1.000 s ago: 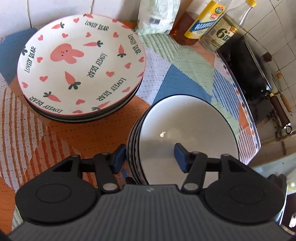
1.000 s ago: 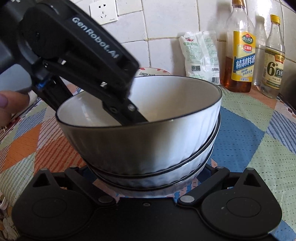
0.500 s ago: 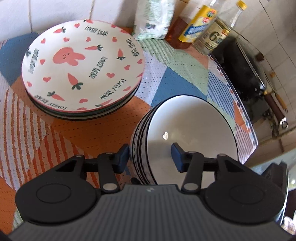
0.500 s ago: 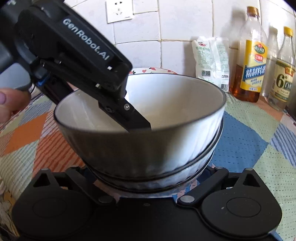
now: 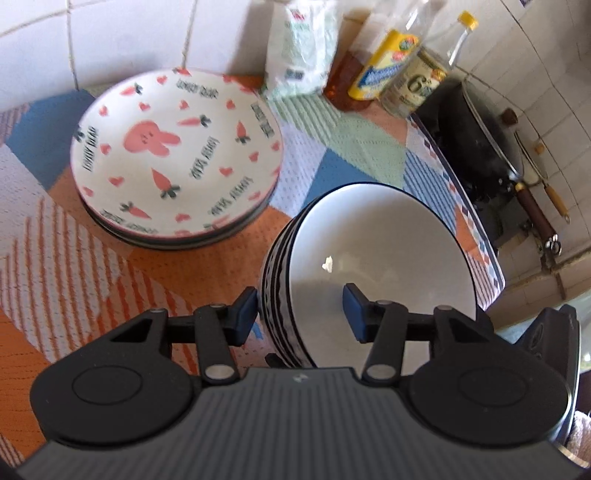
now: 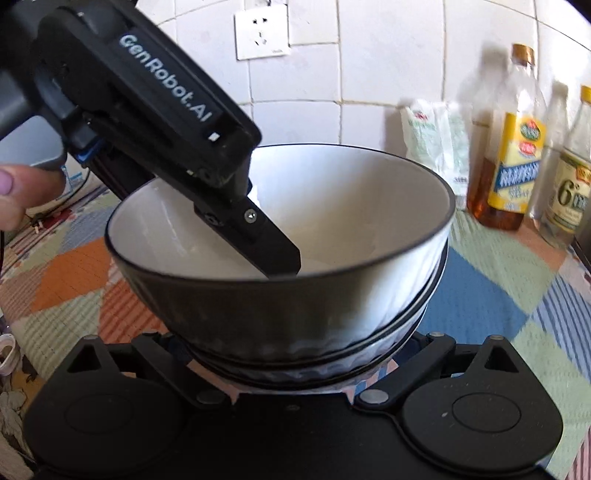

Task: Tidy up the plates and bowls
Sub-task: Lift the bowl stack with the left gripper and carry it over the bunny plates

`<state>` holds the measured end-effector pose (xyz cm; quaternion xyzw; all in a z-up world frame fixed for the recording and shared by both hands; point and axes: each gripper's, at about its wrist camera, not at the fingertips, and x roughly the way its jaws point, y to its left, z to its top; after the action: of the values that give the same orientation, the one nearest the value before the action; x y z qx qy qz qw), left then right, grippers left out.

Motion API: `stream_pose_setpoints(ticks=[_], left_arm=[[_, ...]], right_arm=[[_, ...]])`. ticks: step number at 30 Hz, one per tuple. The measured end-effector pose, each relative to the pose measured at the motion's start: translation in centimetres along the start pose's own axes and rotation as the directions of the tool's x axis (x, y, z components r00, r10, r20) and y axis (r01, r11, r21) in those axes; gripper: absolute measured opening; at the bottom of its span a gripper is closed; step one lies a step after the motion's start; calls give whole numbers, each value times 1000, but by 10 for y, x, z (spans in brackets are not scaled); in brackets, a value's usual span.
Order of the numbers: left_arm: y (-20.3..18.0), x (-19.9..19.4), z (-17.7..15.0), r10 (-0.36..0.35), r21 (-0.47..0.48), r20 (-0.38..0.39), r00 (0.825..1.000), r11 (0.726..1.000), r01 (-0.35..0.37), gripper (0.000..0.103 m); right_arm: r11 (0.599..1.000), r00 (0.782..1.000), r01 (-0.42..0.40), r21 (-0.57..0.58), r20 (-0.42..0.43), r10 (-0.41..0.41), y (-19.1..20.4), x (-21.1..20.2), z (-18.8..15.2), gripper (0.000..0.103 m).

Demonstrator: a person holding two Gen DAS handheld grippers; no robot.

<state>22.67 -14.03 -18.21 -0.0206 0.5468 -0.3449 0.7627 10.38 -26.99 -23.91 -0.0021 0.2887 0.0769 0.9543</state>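
Observation:
A stack of white bowls with black rims (image 5: 384, 258) stands on the patterned cloth; it fills the right wrist view (image 6: 295, 295). My left gripper (image 5: 299, 314) is open and straddles the near wall of the stack, one finger (image 5: 352, 310) inside the top bowl, the other outside. It shows from the side in the right wrist view (image 6: 280, 254). My right gripper's fingers are spread wide around the base of the stack, their tips hidden under it. A stack of bunny-and-carrot plates (image 5: 177, 158) sits at the back left.
A white bag (image 5: 303, 51), an oil bottle (image 5: 384, 70) and a vinegar bottle (image 5: 424, 77) stand along the tiled wall. A black wok (image 5: 476, 140) sits past the table's right edge. A wall socket (image 6: 262, 31) is above.
The left gripper has lifted and pulled back a little, and its jaws have spread slightly. The right gripper has dropped lower. The bowls and plates have stayed put.

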Motion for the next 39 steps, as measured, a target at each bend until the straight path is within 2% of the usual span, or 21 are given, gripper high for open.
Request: stream_pose_setpoints(ticks=[4, 14, 19, 21, 24, 28, 33, 39], left_arm=[[8, -16, 12, 15, -39, 35, 999, 999, -14, 48], [36, -39, 44, 125, -137, 89, 988, 984, -113, 48], [52, -39, 60, 152, -167, 109, 982, 977, -133, 48], [58, -37, 64, 142, -171, 129, 981, 978, -119, 49], [71, -33, 74, 129, -228, 147, 981, 969, -93, 48], [75, -31, 86, 149, -241, 164, 975, 965, -107, 49], [84, -19, 95, 153, -248, 127, 980, 961, -118, 48], [97, 0, 98, 142, -253, 112, 984, 961, -110, 49]], right_arm=[[999, 999, -35, -38, 10, 36, -2, 3, 19, 101], [977, 987, -143, -160, 51, 153, -5, 39, 64, 101], [965, 974, -214, -152, 48, 223, -13, 62, 80, 101], [961, 971, -223, -166, 45, 233, -17, 71, 85, 101], [957, 970, -231, -175, 36, 240, -24, 82, 92, 101], [951, 965, -251, -179, 34, 261, -31, 92, 101, 101], [945, 963, -262, -197, 11, 269, -29, 99, 103, 101], [953, 966, -257, -163, -30, 255, -27, 115, 97, 101]])
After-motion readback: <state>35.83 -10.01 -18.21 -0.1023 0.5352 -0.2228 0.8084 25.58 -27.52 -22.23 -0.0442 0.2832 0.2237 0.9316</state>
